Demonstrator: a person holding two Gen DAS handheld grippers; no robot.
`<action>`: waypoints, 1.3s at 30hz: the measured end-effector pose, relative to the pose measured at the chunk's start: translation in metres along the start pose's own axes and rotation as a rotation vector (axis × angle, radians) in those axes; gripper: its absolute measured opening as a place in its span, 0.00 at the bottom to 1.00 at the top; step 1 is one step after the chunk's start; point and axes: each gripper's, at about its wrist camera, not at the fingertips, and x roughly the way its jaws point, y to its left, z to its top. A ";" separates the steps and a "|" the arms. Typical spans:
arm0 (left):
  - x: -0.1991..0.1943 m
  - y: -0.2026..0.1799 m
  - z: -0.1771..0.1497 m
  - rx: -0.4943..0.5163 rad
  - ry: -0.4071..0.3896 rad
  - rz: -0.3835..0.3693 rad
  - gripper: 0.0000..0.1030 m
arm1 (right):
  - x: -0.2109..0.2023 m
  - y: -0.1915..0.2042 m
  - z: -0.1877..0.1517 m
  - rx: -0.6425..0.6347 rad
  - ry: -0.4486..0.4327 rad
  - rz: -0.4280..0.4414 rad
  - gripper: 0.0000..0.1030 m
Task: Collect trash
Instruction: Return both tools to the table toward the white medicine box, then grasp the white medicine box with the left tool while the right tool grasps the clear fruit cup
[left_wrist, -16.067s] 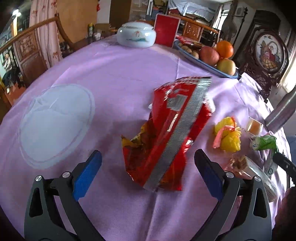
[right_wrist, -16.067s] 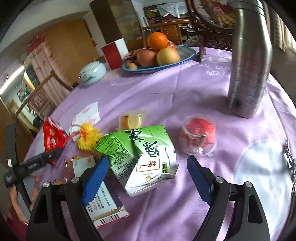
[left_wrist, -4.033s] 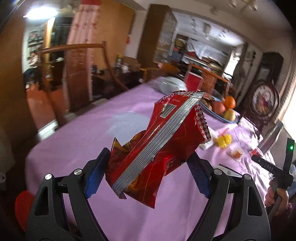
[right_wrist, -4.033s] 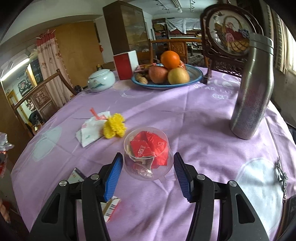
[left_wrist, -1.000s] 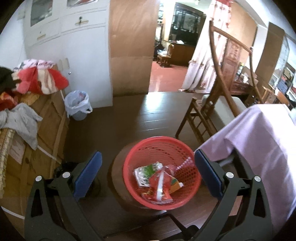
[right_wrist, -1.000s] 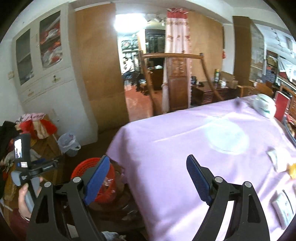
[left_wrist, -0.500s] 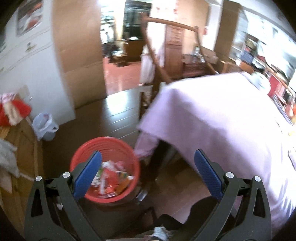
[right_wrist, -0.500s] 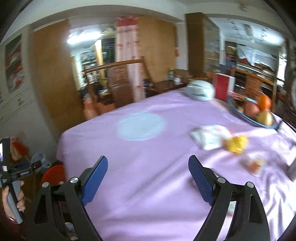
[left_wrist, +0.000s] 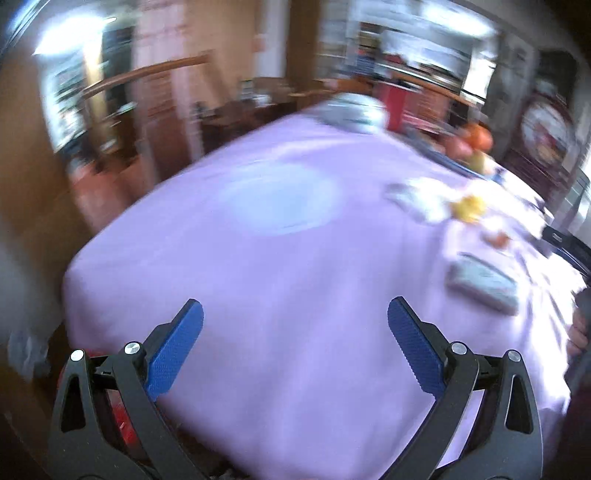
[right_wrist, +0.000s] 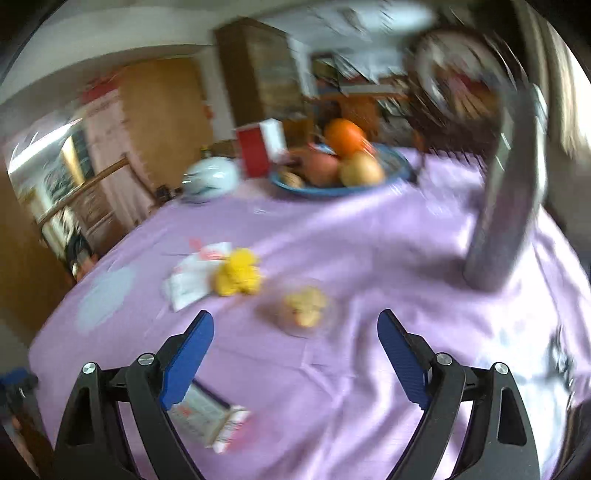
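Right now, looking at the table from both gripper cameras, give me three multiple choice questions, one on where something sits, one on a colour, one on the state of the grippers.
1. Where does the fluffy yellow pom-pom lie?
A. on the fruit dish
B. beside the white paper wrapper
C. between the right gripper's fingers

2. What colour is the tablecloth?
A. green
B. white
C. lilac purple

3. How do the left gripper and the right gripper stand?
A. both open and empty
B. both shut
C. left shut on a wrapper

Answers:
1 B: it touches the wrapper's edge, far from the dish.
2 C: both views show purple cloth.
3 A: wide gaps with only cloth between the blue pads.
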 end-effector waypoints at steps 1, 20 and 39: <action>0.004 -0.019 0.005 0.038 0.002 -0.026 0.93 | 0.001 -0.005 0.001 0.028 0.001 -0.003 0.86; 0.106 -0.227 0.015 0.377 0.140 -0.096 0.95 | 0.007 -0.036 0.007 0.115 0.007 -0.142 0.86; 0.057 -0.042 0.034 0.087 0.058 -0.021 0.94 | 0.004 -0.003 -0.003 -0.006 -0.010 -0.150 0.86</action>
